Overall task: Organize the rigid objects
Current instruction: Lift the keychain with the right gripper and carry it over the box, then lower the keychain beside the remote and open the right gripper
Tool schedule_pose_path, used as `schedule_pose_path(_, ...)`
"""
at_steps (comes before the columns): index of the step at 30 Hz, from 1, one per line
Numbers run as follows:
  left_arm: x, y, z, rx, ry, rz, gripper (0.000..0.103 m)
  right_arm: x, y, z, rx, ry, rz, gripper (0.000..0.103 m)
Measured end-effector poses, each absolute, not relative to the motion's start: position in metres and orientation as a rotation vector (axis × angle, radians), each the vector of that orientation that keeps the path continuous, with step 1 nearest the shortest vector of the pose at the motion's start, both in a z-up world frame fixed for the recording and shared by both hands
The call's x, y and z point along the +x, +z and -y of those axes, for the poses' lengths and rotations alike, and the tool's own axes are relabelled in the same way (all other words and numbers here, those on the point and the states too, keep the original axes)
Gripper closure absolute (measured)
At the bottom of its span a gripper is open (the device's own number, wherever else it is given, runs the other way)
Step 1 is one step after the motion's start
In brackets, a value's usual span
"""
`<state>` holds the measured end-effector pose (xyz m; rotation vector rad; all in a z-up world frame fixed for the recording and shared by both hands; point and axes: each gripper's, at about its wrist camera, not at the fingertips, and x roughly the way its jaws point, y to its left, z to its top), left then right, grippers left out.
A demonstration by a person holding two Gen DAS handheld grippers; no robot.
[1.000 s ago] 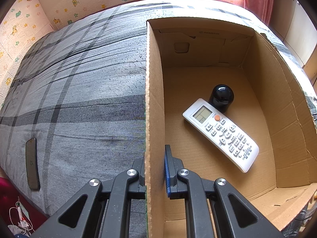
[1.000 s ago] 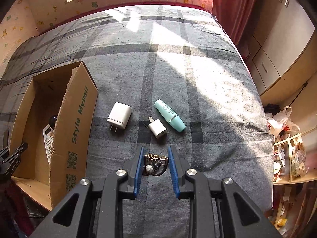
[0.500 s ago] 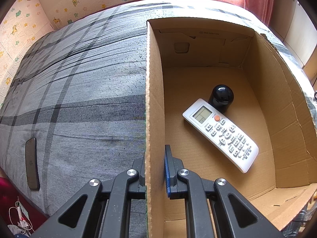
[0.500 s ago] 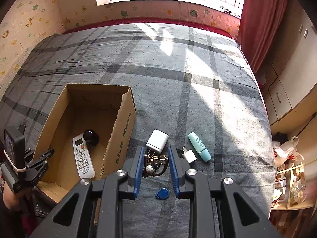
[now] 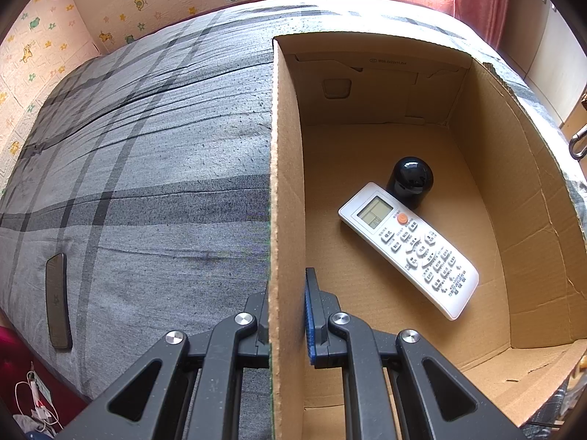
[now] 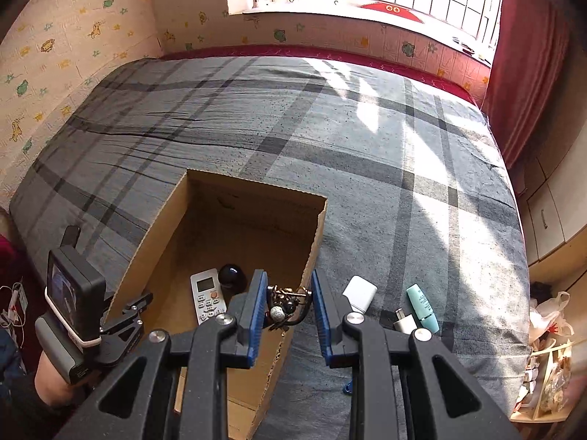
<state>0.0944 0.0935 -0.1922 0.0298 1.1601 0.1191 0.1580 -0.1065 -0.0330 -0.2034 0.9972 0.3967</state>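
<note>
Meanwhile right fingers point(image 6: 287, 306) grip keyring point(image 6: 284, 302) above box wall point(image 6: 310, 253); left fingers point(image 5: 288, 306) clamp box.

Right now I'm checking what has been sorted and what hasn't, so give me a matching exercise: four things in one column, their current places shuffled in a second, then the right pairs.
Things:
1. white remote control
2. keyring
3. teal tube
4. cardboard box wall

Places:
A. lying on the grey plaid bedspread
B. clamped by the left hand-held gripper
C. on the box floor beside the black round object
D. held in the right hand-held gripper

Pairs: 1-C, 2-D, 3-A, 4-B
</note>
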Motion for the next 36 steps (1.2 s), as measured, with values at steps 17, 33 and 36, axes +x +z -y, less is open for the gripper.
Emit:
schedule_pose_path(17,0.095,-0.191,-0.096,0.022,0.118,-1.157,0.091,0.162,-0.089,0.037,-0.264,0.46,-1.076,0.077)
schedule_pose_path(33,0.095,-0.191,-0.097,0.023,0.118,-1.156,0.091,0.177,-0.167,0.021,-0.284,0.409,-1.238,0.077)
schedule_pose_path(36,0.095,-0.191,-0.097,0.023,0.118,-1.156,0.091,0.178,-0.174,0.022,-0.285,0.404,-1.256,0.077)
